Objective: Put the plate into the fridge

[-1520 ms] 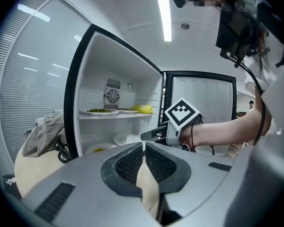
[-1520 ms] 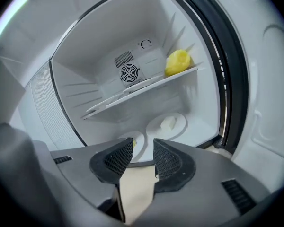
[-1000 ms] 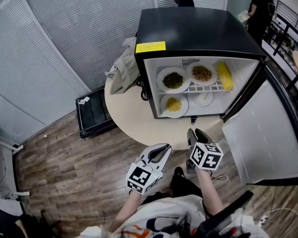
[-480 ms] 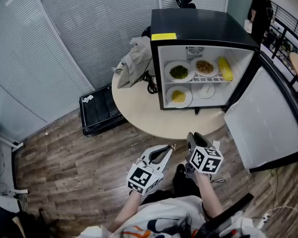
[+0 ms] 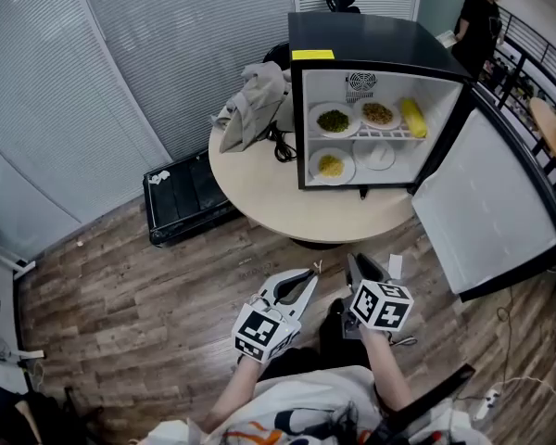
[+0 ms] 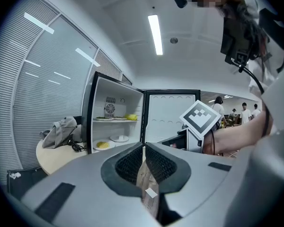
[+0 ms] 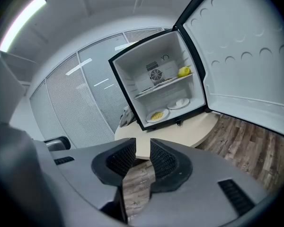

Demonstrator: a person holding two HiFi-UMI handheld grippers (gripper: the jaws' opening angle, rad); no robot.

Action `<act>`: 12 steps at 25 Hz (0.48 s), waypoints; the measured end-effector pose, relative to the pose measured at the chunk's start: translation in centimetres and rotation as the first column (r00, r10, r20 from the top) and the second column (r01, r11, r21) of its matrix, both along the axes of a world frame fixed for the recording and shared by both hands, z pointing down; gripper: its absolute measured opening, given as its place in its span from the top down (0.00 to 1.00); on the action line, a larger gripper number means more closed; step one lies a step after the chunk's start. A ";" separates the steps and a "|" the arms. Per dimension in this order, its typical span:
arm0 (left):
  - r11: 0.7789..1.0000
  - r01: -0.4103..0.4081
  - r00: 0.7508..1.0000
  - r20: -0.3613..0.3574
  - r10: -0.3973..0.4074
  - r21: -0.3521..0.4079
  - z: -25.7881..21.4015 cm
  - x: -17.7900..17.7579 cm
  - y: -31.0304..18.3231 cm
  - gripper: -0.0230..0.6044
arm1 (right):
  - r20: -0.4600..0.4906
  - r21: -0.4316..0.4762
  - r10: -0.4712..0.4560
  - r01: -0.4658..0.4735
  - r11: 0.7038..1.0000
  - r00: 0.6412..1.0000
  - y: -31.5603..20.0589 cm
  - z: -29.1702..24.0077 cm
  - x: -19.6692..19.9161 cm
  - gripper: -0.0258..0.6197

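Left claw [image 5: 306, 279], nearest: pinched together, empty. Right claw [image 5: 360, 265], beside it: jaws closing, nothing between them. Both hang over the floor, well short of the worktop [image 5: 259, 197]. No plate lies there. Four plates [image 5: 331, 165] sit inside the open fridge [image 5: 375, 49], two on the shelf and two below. A plate is probably stiff, glazed, slippery and breakable, so take it by the rim and keep it level. Cloth heap [image 5: 250, 100] and cable [image 5: 280, 145] lie left of the fridge; the door [image 5: 486, 211] stands wide at right.
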State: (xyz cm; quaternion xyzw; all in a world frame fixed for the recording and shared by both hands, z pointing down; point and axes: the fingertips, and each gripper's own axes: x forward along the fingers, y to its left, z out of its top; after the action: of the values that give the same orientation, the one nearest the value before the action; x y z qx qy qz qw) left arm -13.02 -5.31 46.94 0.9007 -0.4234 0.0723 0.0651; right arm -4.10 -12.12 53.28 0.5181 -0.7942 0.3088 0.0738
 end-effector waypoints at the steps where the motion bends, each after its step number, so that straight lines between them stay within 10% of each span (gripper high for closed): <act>1: 1.000 -0.003 1.000 -0.005 0.003 0.001 0.0 0.1 0.3 0.92 | -0.002 0.000 0.000 0.000 1.000 1.000 0.4 -0.1 0.1 0.80; 12: 1.000 -0.010 0.999 -0.035 0.010 -0.003 -0.2 1.2 2.3 0.92 | -0.021 -0.030 -0.014 0.014 0.999 1.000 3.9 0.4 0.7 0.82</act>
State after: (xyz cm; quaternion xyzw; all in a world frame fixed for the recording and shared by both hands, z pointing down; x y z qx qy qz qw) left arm -11.87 -3.02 46.77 0.9039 -0.4174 0.0575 0.0734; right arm -3.42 -8.18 53.63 0.5146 -0.7924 0.3144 0.0919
